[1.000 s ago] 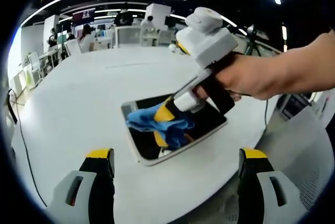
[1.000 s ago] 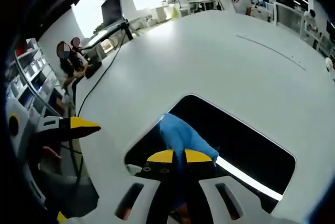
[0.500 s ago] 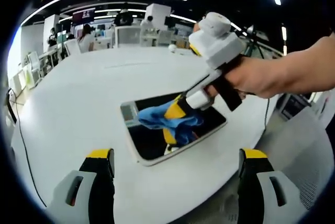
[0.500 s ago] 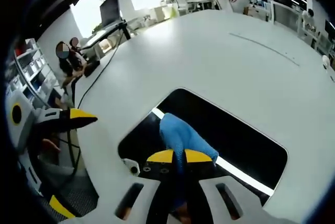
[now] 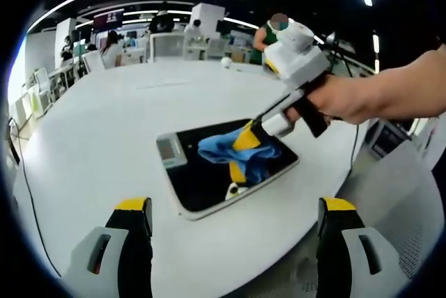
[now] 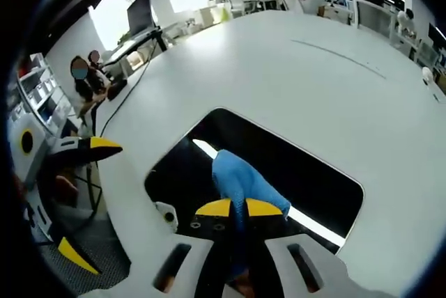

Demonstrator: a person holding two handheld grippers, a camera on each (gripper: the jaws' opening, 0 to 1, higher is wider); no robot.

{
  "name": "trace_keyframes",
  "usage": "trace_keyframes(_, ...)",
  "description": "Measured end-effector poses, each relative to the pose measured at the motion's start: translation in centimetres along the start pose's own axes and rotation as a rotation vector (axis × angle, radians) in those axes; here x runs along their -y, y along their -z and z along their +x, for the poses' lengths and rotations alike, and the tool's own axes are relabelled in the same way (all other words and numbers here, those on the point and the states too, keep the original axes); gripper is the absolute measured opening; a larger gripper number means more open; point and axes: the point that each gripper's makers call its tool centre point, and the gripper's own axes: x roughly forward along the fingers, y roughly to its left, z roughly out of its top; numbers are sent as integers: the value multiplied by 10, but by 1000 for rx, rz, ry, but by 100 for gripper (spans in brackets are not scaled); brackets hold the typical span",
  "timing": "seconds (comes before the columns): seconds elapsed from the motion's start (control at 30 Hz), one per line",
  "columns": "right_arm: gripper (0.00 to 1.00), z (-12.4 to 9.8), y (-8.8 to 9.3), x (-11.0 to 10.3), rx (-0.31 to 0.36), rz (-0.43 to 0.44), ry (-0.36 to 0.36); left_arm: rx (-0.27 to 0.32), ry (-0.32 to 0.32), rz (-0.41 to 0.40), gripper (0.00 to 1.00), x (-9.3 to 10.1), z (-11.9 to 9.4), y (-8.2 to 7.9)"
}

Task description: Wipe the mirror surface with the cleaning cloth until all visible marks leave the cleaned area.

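The right hand-held gripper (image 5: 245, 135) is closed on the blue cleaning cloth (image 6: 240, 181), pressing it on the mirror (image 5: 202, 176) lying on the white tabletop (image 5: 97, 138). The left hand-held gripper (image 5: 226, 232) is open, apart from the mirror.

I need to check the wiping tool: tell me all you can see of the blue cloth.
The cloth is bright blue, soft and crumpled, bunched into a wad. The right claw is shut on it, its yellow tips pinching one end. The free part is pressed on the dark mirror, which lies flat on the white table.
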Motion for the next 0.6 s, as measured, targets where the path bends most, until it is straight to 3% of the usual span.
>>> trace_keyframes(0.6, 0, -22, 22, 36, -15, 42, 36, -5, -6, 4, 99, -2, 1, 1)
